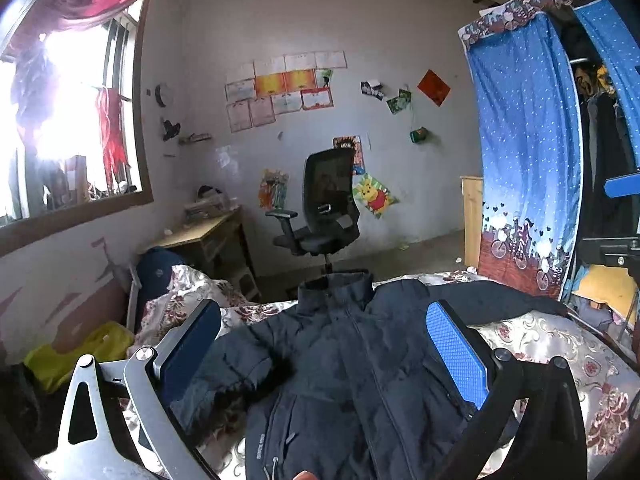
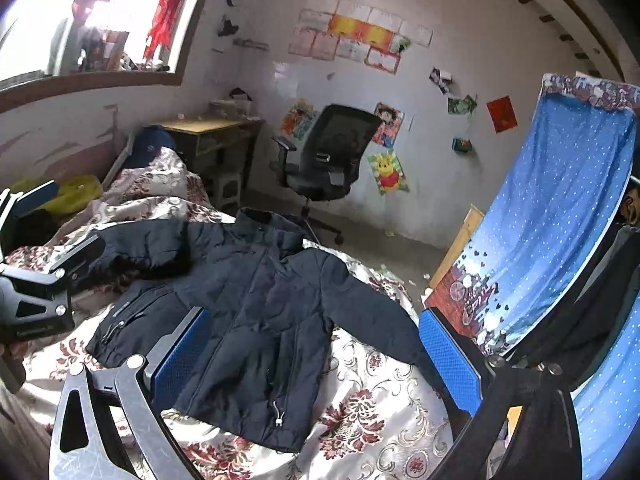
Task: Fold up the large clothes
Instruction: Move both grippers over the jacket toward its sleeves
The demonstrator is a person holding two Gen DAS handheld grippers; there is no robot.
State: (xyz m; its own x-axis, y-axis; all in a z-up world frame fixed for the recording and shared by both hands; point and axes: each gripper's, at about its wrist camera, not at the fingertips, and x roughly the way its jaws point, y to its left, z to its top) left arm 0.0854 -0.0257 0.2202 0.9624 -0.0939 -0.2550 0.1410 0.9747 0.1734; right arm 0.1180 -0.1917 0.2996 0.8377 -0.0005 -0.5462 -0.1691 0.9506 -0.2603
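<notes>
A dark navy padded jacket lies front-up on the floral bedspread, collar toward the far wall. Its left sleeve is folded across the chest; its right sleeve stretches out toward the blue curtain. My left gripper hovers open above the jacket's middle, blue pads wide apart, nothing between them. My right gripper is open too, above the jacket's lower half and hem. The left gripper also shows at the left edge of the right wrist view, beside the folded sleeve.
A black office chair and a wooden desk stand beyond the bed. A blue dotted wardrobe curtain hangs on the right. A yellow-green bag lies at the bed's left side, under the window.
</notes>
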